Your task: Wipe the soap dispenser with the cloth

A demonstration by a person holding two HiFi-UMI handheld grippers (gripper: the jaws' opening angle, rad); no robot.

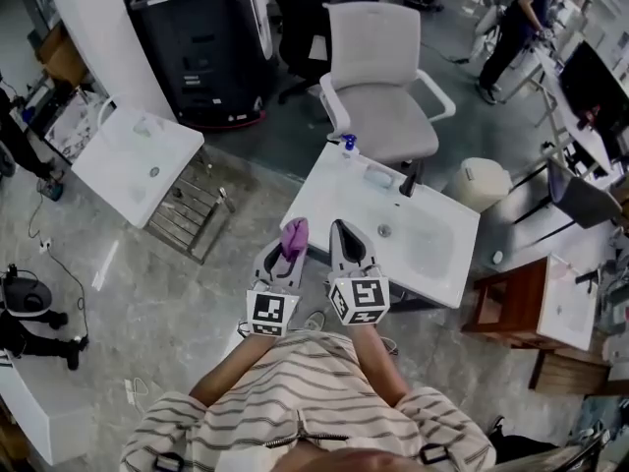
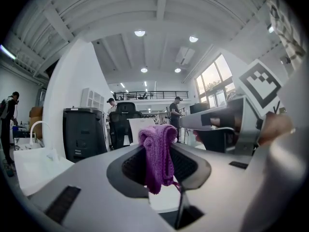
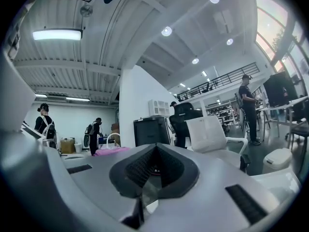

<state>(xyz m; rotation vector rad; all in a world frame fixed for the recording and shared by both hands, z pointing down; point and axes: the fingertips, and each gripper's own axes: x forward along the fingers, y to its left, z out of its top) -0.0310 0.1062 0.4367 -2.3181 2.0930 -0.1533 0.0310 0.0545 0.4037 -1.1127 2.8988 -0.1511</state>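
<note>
In the head view the soap dispenser point(image 1: 348, 147), a small bottle with a blue pump, stands at the far left corner of the white sink counter point(image 1: 324, 205). My left gripper point(image 1: 291, 242) is shut on a purple cloth point(image 1: 294, 234), held level over the counter's near edge. In the left gripper view the cloth point(image 2: 158, 153) hangs bunched between the jaws of the left gripper point(image 2: 159, 167). Beside it, my right gripper point(image 1: 341, 232) is shut and holds nothing. The right gripper view shows its jaws point(image 3: 154, 170) pressed together. The dispenser appears in neither gripper view.
A black faucet point(image 1: 408, 180) and a basin with a drain point(image 1: 384, 231) sit on the counter. A white office chair point(image 1: 380, 77) stands behind it, a white bin point(image 1: 484, 182) to its right. A second sink unit point(image 1: 133, 160) and a black cabinet point(image 1: 197, 47) are at the left. A person point(image 1: 516, 23) stands far back.
</note>
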